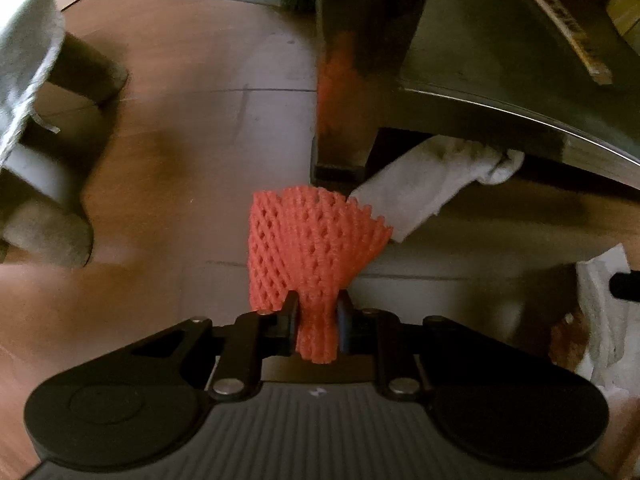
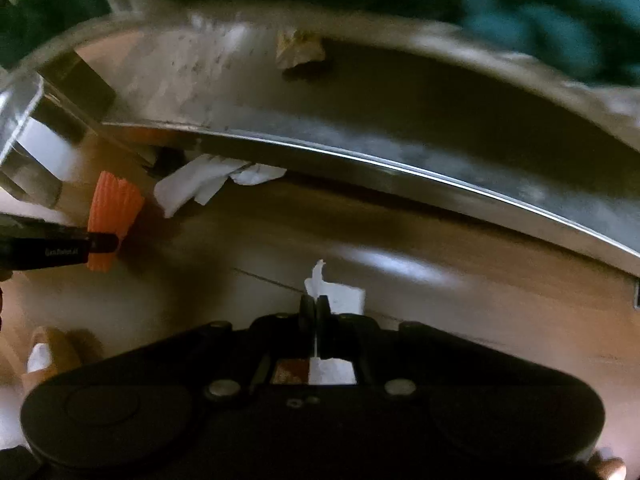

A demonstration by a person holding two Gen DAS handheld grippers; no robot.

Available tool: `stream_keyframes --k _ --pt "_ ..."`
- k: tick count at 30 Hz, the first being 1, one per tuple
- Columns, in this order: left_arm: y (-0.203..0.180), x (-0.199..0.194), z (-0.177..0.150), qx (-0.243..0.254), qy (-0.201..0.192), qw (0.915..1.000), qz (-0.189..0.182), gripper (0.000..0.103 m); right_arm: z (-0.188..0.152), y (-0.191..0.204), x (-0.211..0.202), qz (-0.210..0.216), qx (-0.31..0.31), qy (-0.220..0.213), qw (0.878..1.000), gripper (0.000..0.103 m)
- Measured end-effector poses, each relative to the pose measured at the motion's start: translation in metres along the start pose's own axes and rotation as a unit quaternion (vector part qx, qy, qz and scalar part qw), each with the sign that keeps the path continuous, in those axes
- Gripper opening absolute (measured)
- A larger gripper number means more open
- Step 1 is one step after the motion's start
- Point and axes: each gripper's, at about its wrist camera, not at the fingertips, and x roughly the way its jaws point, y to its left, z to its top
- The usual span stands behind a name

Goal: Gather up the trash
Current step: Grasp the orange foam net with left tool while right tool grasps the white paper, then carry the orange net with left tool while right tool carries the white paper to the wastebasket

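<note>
both hands are loaded, so the picking-up part of this round looks done and the dropping-off part is left; no bin or bag shows in either view, so i cannot tell where the trash must go.

going left to right in the left wrist view: a pale cloth-like bulk (image 1: 28, 60) hangs over the left edge of the wooden floor (image 1: 180, 140), with open boards beside it. in the middle the left gripper (image 1: 318, 312) has its jaws drawn in tight on the narrow neck of the orange foam net (image 1: 316, 232), which fans out wide above the fingers and seems clear of the floor. just past the net a white crumpled tissue (image 1: 432, 176) lies part under the front edge of the metal table (image 1: 520, 80), beside its table leg (image 1: 344, 100); that piece is not yet collected. at the far right is another white crumpled paper (image 1: 600, 308).

in the right wrist view the same net shows at the left, and the tissue under the edge (image 2: 200, 184) lies just beside it. the right gripper (image 2: 316, 312) is closed all the way on a thin white paper scrap (image 2: 336, 292), which sticks up past the fingertips. a tan scrap (image 2: 300, 50) sits on the table top, near its back edge.

room for moving: the floor in front of the table edge is open. the shiny front edge overhangs the tissue, so i judge any reach for it must come in low and from the floor side.
</note>
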Motion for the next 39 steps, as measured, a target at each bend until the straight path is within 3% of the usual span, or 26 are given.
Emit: stream_keyframes --k 10,17,22,28,34,39 --pt "-0.001 -0.075 -0.019 0.018 -0.005 0.9990 -0.042 0.017 -0.016 -0.001 -0.098 0.015 0.024 -0.044 0.999 0.001" --pt "-0.014 -0.173 -0.015 0.064 -0.045 0.9944 -0.071 0.017 -0.021 0.012 -0.204 0.029 0.020 -0.104 0.994 0.001" --pt "-0.019 -0.258 -0.015 0.068 -0.099 0.9890 -0.086 0.017 -0.021 0.024 -0.280 0.035 0.004 -0.152 0.988 0.001" --pt "-0.023 -0.365 -0.025 0.072 -0.171 0.9765 -0.110 0.017 -0.024 0.042 -0.367 0.042 -0.015 -0.213 0.976 0.001" --pt "-0.030 -0.458 -0.044 0.079 -0.233 0.9610 -0.125 0.017 -0.034 0.063 -0.451 0.026 -0.053 -0.288 0.956 0.001" --pt "-0.034 -0.519 -0.049 0.086 -0.290 0.9451 -0.125 0.017 -0.032 0.074 -0.521 0.013 -0.081 -0.355 0.931 0.001"
